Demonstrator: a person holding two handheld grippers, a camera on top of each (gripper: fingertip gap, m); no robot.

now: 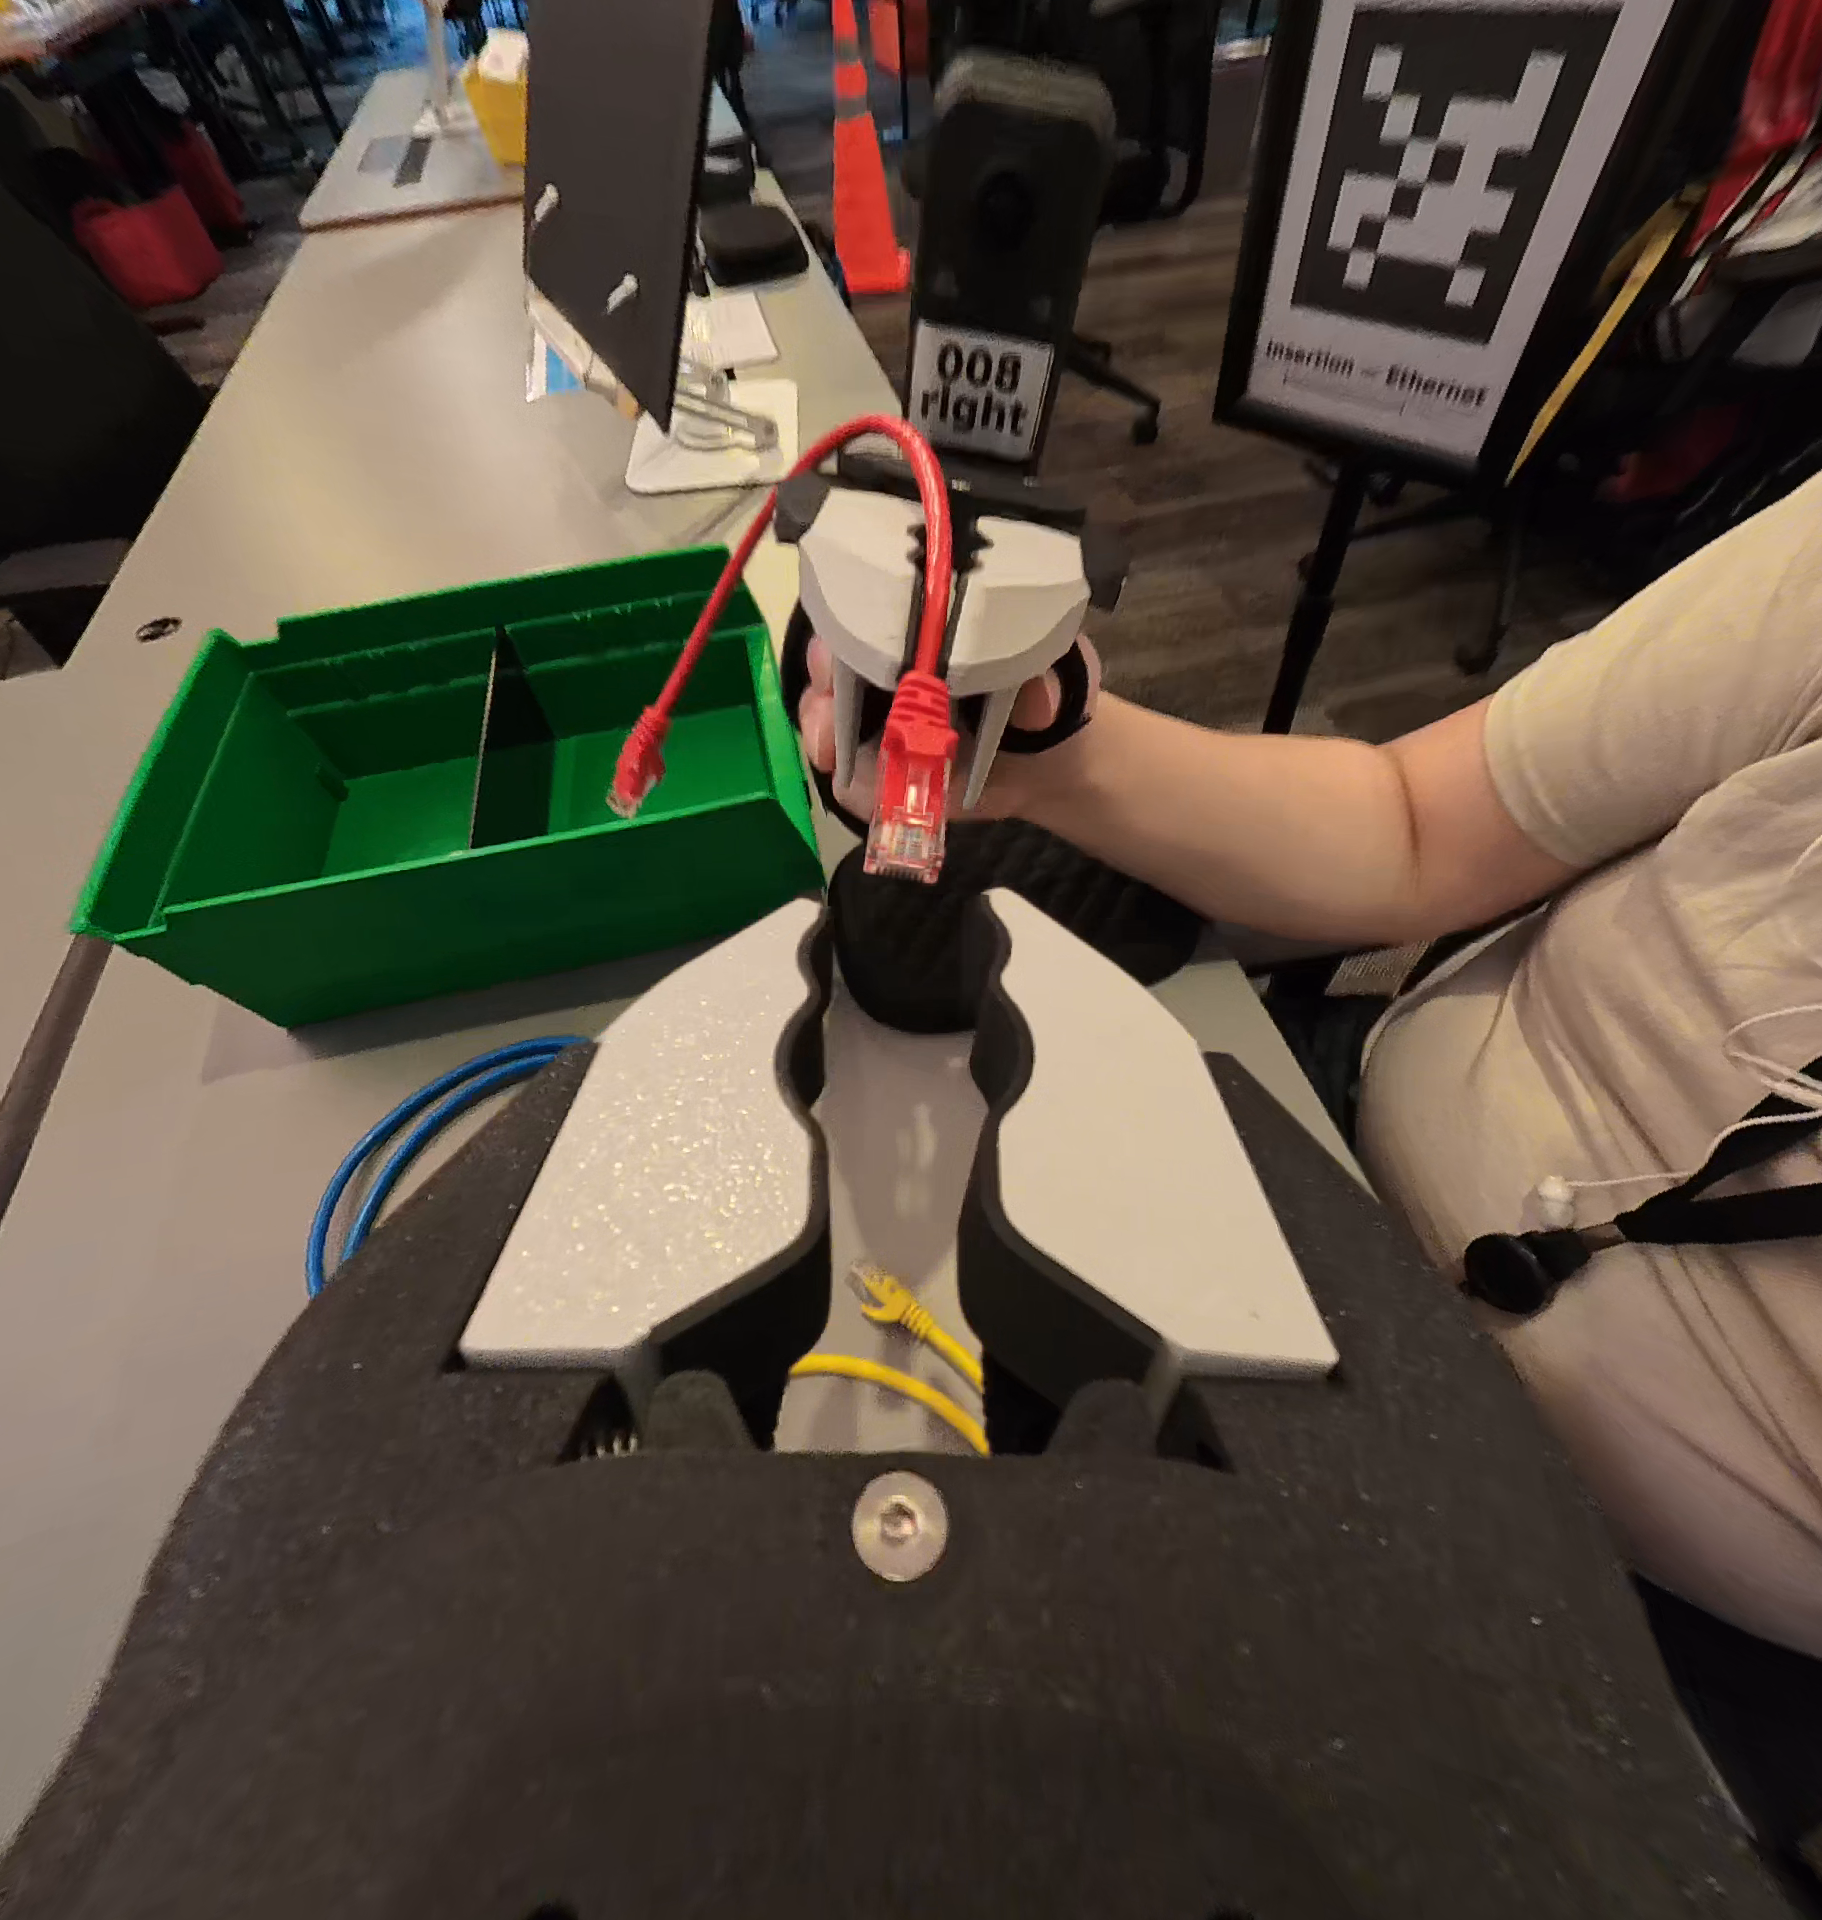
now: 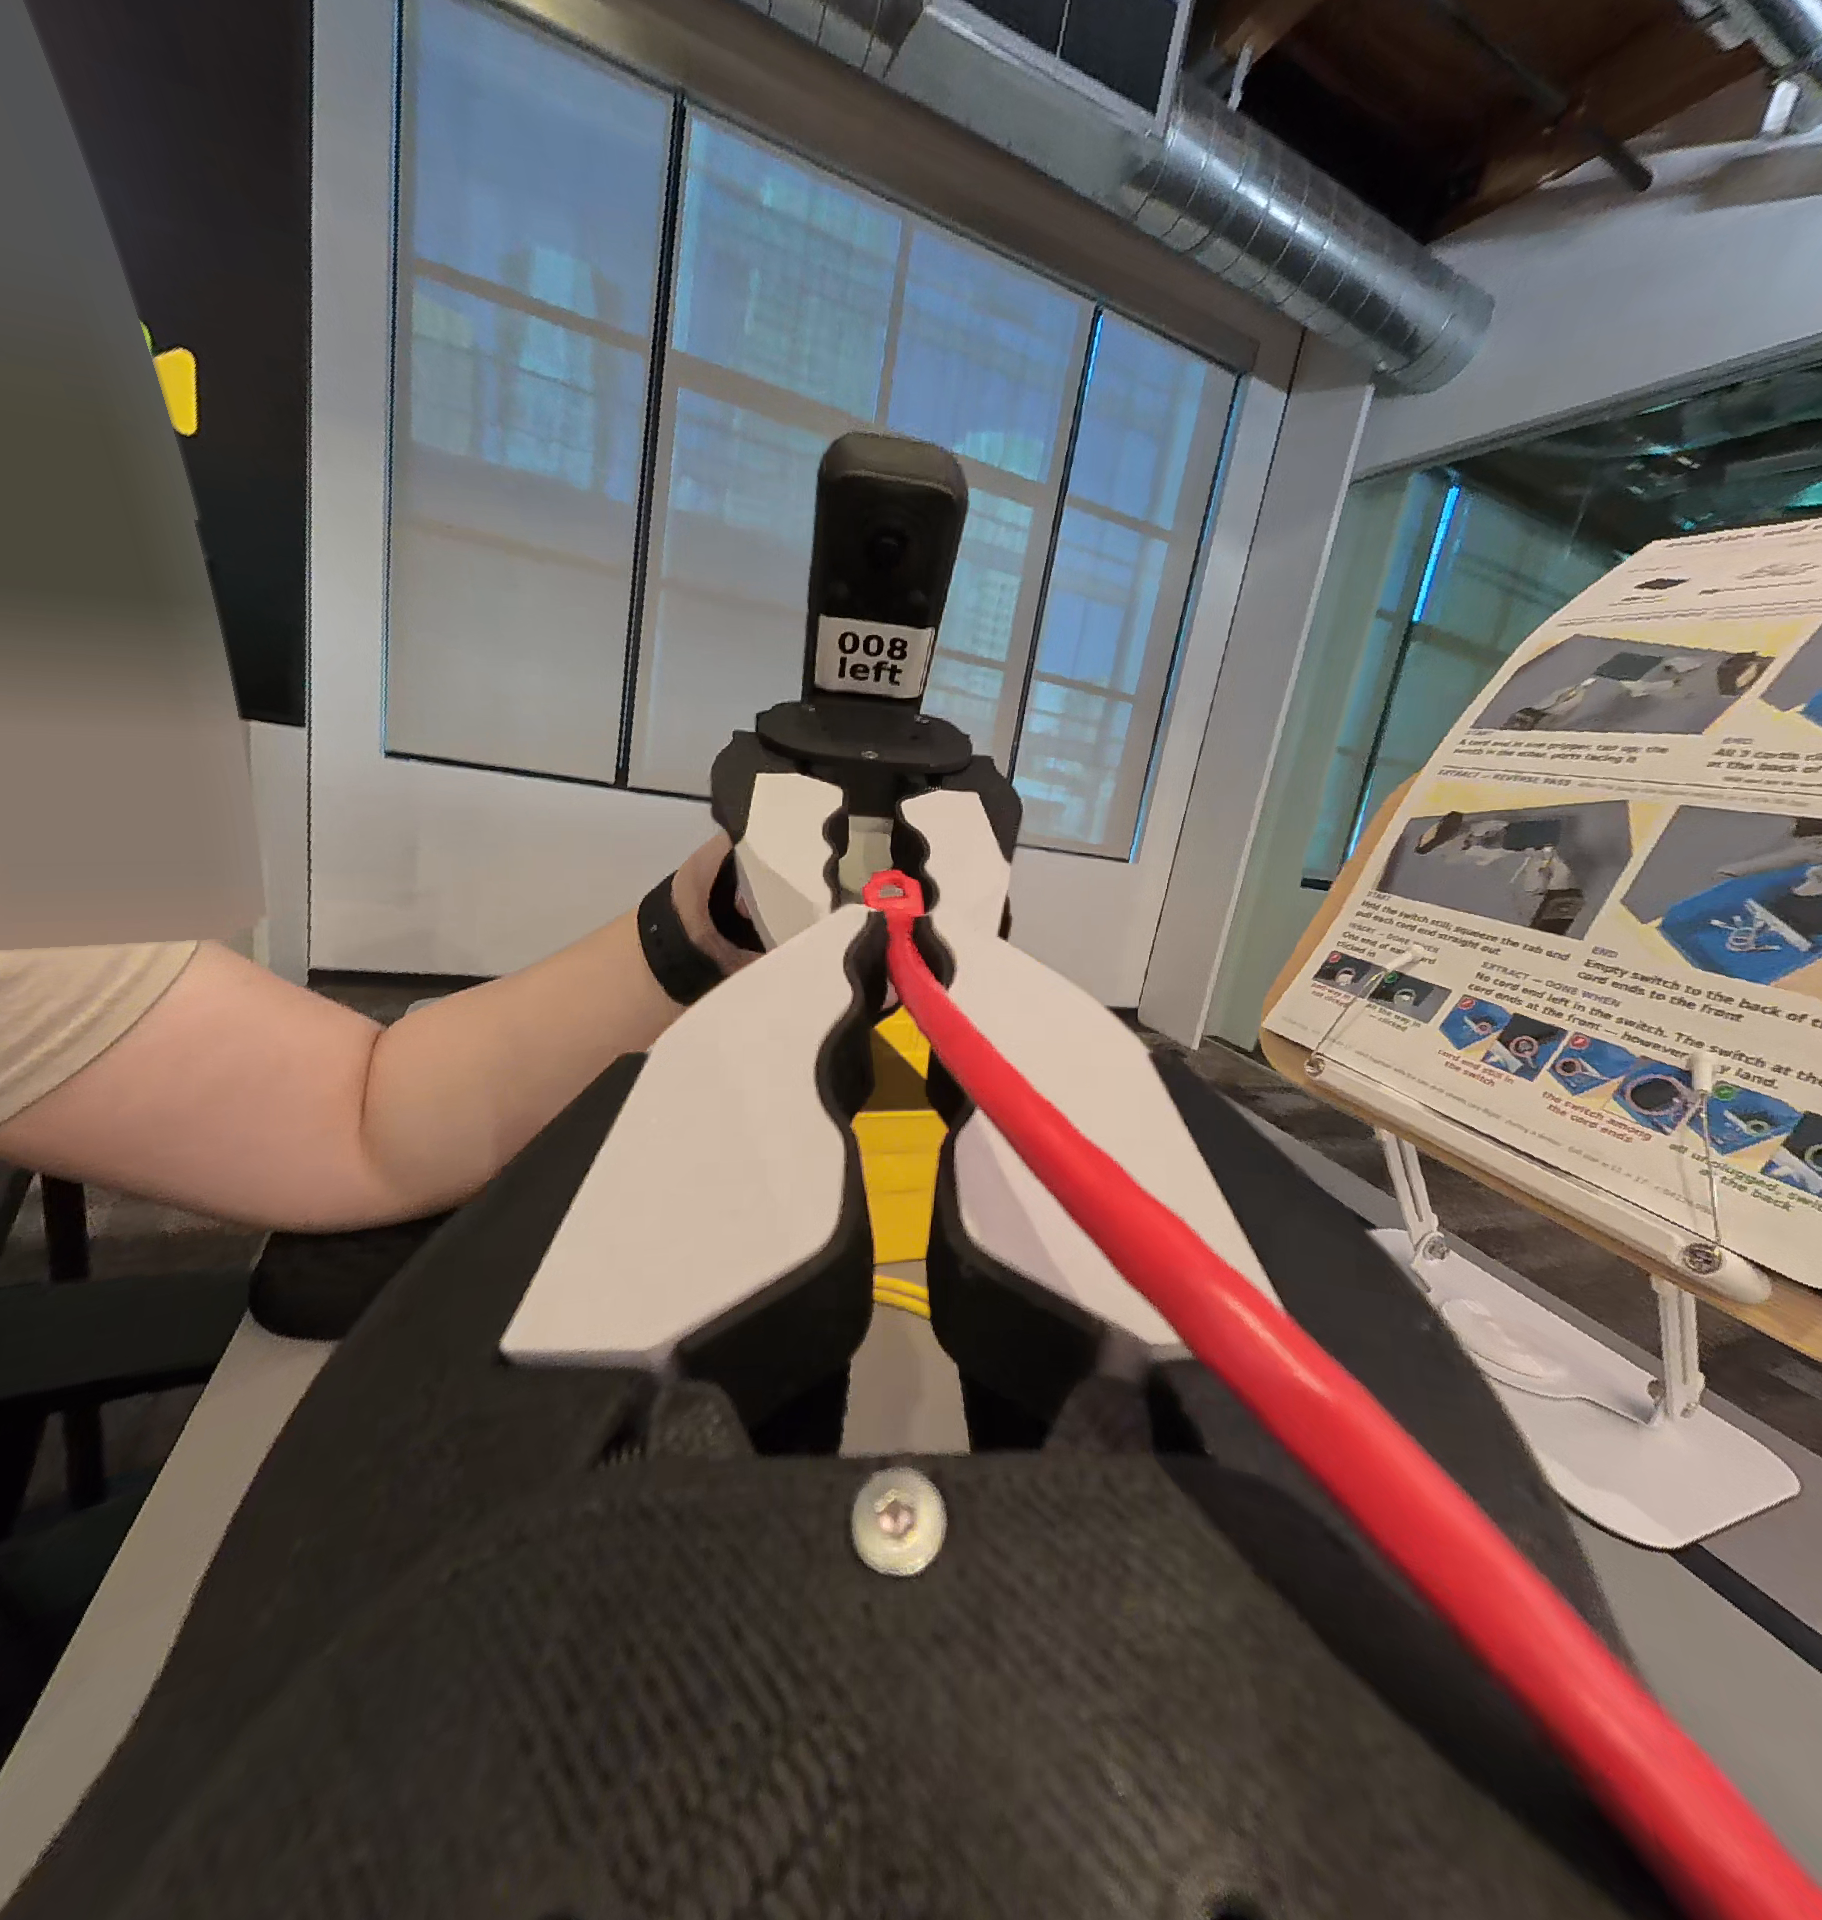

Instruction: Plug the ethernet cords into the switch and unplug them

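Your right gripper (image 1: 912, 727) clenches the red ethernet cord (image 1: 917, 769); your left gripper (image 1: 902, 966) is released. The green bin (image 1: 450, 914) sits beside them on the table (image 1: 387, 436), with blue (image 1: 419, 1122) and yellow (image 1: 907, 1320) cords below.

Glossy plastic red cord (image 1: 912, 665); matt green plastic bin (image 1: 450, 914).

Bright even indoor light, fisheye edge warp, slight motion blur

Two wrist views, facing each other
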